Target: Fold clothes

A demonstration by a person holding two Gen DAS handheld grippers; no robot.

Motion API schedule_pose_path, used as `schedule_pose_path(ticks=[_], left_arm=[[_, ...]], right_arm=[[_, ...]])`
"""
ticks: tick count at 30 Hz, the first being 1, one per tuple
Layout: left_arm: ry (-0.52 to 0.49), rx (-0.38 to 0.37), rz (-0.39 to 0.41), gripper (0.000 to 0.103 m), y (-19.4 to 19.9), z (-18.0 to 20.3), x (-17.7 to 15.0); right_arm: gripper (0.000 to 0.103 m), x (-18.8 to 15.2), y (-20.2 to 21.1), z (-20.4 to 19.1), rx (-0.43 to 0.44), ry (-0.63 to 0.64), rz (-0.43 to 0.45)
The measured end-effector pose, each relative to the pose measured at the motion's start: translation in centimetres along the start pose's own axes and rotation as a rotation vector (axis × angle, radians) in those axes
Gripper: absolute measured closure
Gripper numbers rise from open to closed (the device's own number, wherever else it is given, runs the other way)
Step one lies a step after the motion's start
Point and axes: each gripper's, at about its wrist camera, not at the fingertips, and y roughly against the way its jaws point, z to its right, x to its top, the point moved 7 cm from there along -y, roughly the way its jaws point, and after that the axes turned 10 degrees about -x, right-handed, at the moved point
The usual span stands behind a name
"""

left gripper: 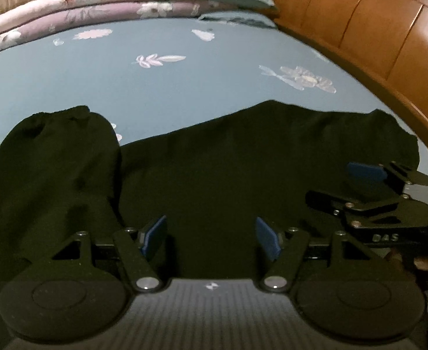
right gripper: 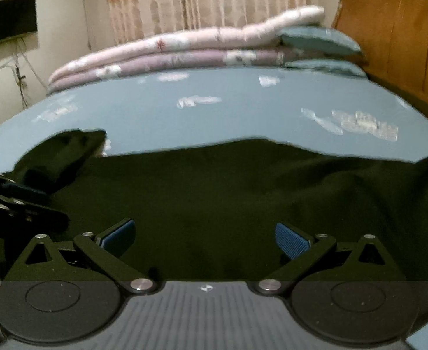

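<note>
Over the near edge of the bed, the left gripper [left gripper: 211,236] stands with jaws wide and nothing between the pads; the right gripper [right gripper: 205,240] likewise, spread and empty. Both hover above the black garment [left gripper: 228,169], which lies spread on the blue floral sheet [left gripper: 155,81], one sleeve [left gripper: 53,157] doubled over at the left. Folded quilts [right gripper: 170,55] sit at the far side, well apart. Recommended: descend onto the near hem at matched points (dark cloth hides the edges), pinch a single layer each, lift evenly.
</note>
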Motion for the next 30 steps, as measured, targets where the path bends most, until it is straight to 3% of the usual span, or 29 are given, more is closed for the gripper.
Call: schedule_pose_path(ticks=[11, 19, 23, 26, 30], left_arm=[[-0.164, 0.012, -0.143, 0.034, -1.1, 1.5, -4.7], [-0.178, -0.031, -0.174, 0.031, 0.3, 2.1, -6.8], [-0.274, 0.016, -0.185, 0.030, 0.5, 2.9, -7.8], [-0.285, -0.003, -0.183, 0.030, 0.9, 3.6, -7.7], [-0.335, -0.031, -0.097, 0.029, 2.3, 4.6, -6.2]], right_arm=[[0.000, -1.3, -1.9, 0.1, -0.073, 0.064, -0.071], [0.000, -1.8, -1.9, 0.1, -0.084, 0.091, -0.078], [0.000, -2.5, -1.4, 0.1, -0.097, 0.077, -0.053], [0.000, -3.3, -0.3, -0.2, -0.086, 0.112, -0.059], [0.000, -4.0, 3.0, 1.1, -0.032, 0.073, -0.098]])
